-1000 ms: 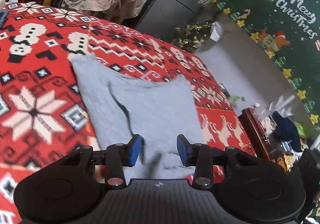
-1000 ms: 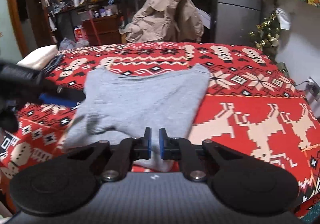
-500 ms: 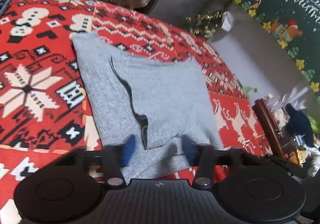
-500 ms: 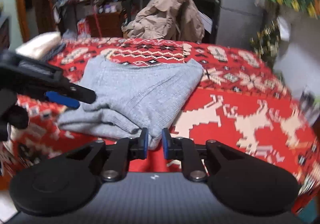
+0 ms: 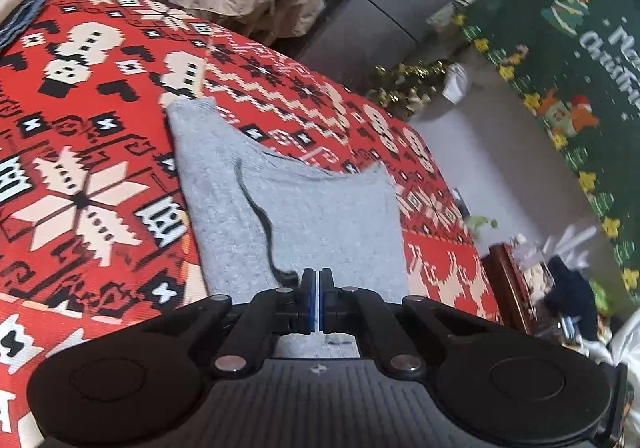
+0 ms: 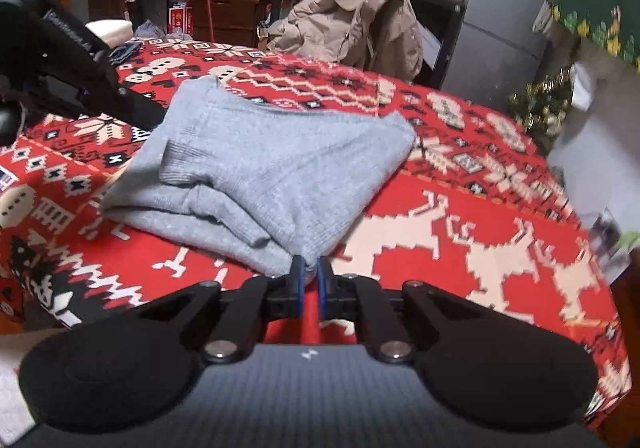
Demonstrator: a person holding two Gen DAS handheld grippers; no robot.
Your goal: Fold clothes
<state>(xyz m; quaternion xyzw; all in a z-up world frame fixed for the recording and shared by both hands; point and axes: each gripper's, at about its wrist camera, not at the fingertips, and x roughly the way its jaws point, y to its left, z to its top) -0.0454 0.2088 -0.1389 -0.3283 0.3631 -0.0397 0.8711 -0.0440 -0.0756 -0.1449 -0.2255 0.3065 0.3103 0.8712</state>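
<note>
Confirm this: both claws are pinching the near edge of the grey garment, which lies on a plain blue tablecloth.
Not quite. The tablecloth is red with white and black winter patterns, not plain blue, as the right wrist view shows. The rest holds: the left claw and right claw both pinch the near edge of the grey garment.

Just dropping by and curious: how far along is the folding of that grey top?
Partly done: the grey top already lies doubled over on the red cloth. In hand: the left gripper and right gripper are each shut on its near edge. Left: probably another fold, then letting go.
</note>
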